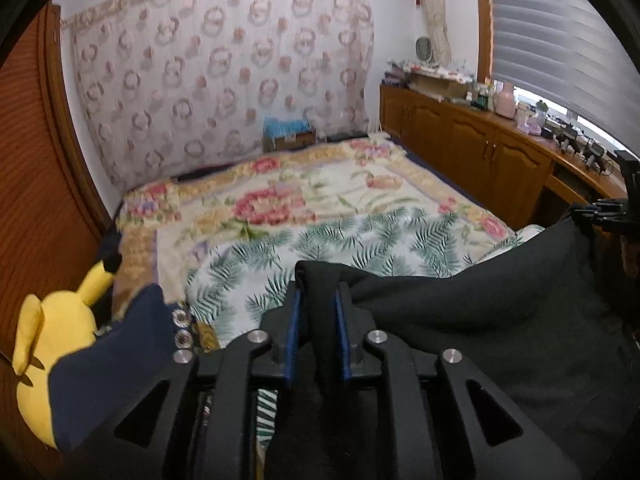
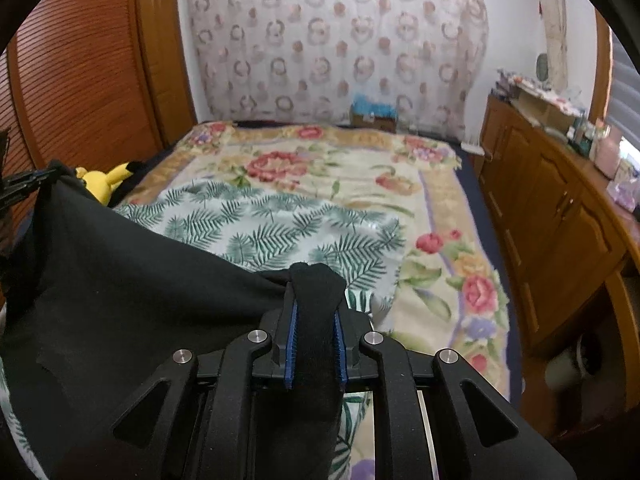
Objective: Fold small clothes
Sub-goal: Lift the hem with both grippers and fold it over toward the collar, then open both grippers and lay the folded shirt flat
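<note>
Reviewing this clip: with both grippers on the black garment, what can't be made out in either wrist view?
- What kind of piece the black garment is: bunched, cut by the lower frame edges in both views.
- Bed surface under it: covered by the cloth; only the palm-print sheet beyond shows.
- Clutter on the wooden cabinet: too small and blurred.
- Right gripper and left gripper pads: cloth fills the gap.

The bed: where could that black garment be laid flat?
Free: the fern-print sheet just ahead, and the floral blanket beyond, up to the patterned wall curtain. Crowded: the yellow plush toy at the left edge, and the box at the far end.
</note>
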`<state>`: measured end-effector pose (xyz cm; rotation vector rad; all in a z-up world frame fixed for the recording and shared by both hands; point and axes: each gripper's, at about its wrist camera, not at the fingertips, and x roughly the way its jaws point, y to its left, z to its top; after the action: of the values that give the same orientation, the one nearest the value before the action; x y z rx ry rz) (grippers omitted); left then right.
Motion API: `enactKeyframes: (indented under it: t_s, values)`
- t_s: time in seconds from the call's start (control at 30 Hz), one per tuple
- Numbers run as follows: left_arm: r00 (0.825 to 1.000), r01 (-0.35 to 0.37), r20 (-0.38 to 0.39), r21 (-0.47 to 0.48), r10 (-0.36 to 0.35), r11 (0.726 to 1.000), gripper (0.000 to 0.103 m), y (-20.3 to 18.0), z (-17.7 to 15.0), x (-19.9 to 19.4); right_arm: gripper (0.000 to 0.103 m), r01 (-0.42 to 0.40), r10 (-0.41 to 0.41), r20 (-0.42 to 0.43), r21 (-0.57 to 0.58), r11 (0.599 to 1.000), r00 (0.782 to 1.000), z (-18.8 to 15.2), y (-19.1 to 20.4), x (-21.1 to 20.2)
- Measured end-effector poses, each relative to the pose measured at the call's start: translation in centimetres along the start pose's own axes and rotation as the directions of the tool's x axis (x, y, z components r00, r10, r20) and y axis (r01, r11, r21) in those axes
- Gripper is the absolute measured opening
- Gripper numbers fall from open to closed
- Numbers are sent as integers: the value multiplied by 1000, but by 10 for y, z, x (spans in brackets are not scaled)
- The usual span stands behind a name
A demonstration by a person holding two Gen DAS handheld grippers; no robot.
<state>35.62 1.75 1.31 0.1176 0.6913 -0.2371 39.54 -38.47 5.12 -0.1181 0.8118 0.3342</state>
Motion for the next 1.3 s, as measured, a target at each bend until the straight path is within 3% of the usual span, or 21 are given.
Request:
enactKeyframes:
  t_s: [0.13, 0.2, 0.3, 0.5, 0.63, 1.0, 1.13, 1.3]
  values:
    - [1000, 7, -7, -5, -7, 1000, 42, 0, -3, -8, 24, 52, -52, -34, 7, 999, 998, -4, 1, 11]
    - [1000, 3, 5, 4, -3, 1000, 47, -6, -9, -20, 36, 70, -69, -36, 18, 997, 997, -6, 0, 8]
    - [1000, 21, 7, 2, -21, 1000, 52, -9, -23, -37, 43, 71, -70, -17, 51, 996, 997, -13, 0, -9]
    - [999, 22, -28, -34, -23, 999, 53, -9, -62, -66, 43, 81, -80, -12, 71, 994, 997, -45, 19, -53]
    - [997, -17, -72, -13, 16, 1000, 52, -12, -83, -69, 43, 59, -58, -21, 76, 995, 998, -67, 35, -73]
    - [992, -35, -124, 20, 37, 999, 52, -18, -107, -65, 43, 47, -41, -52, 109, 993, 998, -102, 63, -99]
    - [989, -3, -149, 40, 9, 999, 38, -22, -110, -63, 44, 55, -48, -62, 109, 993, 997, -111, 66, -110]
    - [980, -18, -198, 99, 37, 995, 35, -33, -112, -56, 43, 45, -33, -99, 125, 991, 995, -128, 70, -109]
